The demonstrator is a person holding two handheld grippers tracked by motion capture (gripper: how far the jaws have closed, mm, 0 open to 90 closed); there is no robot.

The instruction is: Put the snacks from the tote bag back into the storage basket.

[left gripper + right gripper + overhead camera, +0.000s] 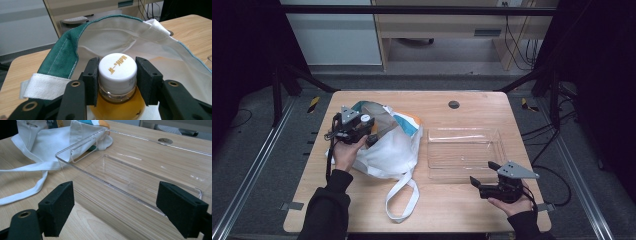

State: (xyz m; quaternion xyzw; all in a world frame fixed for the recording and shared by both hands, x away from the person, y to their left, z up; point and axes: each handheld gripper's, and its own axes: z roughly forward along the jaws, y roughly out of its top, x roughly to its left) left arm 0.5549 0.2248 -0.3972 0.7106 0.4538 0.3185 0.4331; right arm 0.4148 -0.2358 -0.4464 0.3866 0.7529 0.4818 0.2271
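At left of the frame, over the open bag, the left tongs clamp the white cap of a bottle of amber liquid, pads pressed to both sides. At lower right, the right tongs gape wide and empty beside a clear tray on the bench.

Lab/test rig: metal frame, floor cables, wood table w/ office desk behind.
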